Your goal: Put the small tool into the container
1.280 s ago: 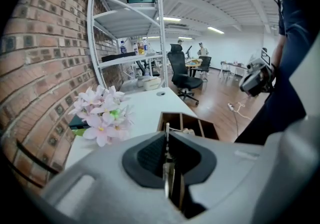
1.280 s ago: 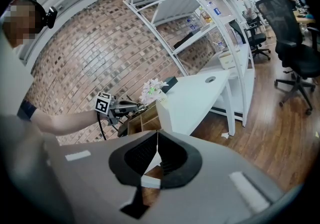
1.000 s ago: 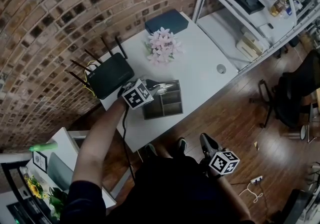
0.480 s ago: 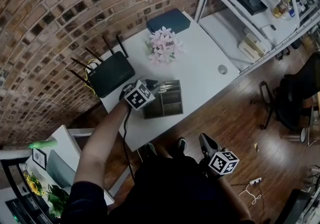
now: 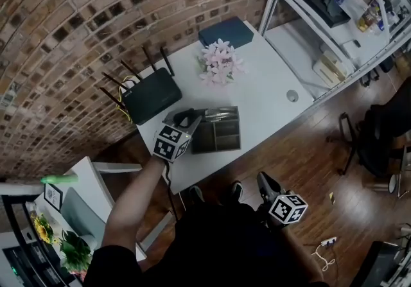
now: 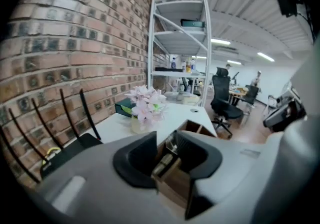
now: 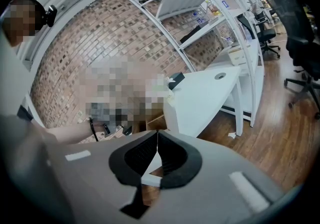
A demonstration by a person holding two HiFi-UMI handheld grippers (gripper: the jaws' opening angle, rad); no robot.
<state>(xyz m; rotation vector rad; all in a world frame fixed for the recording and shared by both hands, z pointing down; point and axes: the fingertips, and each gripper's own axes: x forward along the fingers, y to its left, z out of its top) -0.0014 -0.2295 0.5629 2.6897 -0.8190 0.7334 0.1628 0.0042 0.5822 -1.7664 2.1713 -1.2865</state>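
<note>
Here the left gripper (image 5: 191, 116) hangs over the left end of the container (image 5: 238, 133) on the white table (image 5: 263, 90). Its 2 jaws are opening, and the pads press on nothing. The small tool (image 5: 219, 112) lies in the container's long compartment, the one nearest the brick wall. It shows between the spread jaws, untouched. The right gripper (image 5: 268, 184) sits low beside the person, well apart from the table, with its jaws closed together and nothing between them.

Left gripper (image 6: 166, 140) jaws opening, off tool (image 6: 163, 163)
</note>
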